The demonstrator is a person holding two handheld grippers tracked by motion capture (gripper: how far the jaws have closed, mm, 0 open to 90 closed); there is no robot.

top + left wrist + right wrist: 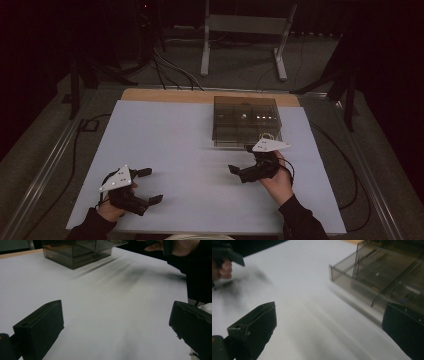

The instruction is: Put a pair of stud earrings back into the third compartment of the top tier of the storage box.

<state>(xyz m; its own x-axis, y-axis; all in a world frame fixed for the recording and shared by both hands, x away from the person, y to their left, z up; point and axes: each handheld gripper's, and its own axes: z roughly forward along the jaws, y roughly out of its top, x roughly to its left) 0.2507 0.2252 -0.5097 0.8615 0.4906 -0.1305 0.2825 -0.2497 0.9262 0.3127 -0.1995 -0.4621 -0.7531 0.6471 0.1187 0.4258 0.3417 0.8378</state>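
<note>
A smoky see-through compartment box (245,122) stands on the white table top (190,150), right of centre towards the back. Small pale items lie in some of its compartments. My right gripper (241,159) is just in front of the box's near edge, open, with nothing between its fingers. In the right gripper view the box (387,272) is close at the upper right, and its lower section juts out towards me. My left gripper (150,186) rests open near the front left of the table, far from the box (75,252). Nothing is between its fingers either.
Bare wood (165,95) shows at the table's back edge. Cables (170,70) and a metal stand (245,30) are on the floor behind. A cable (85,130) runs along the left side. The other hand (175,247) appears at the top right of the left gripper view.
</note>
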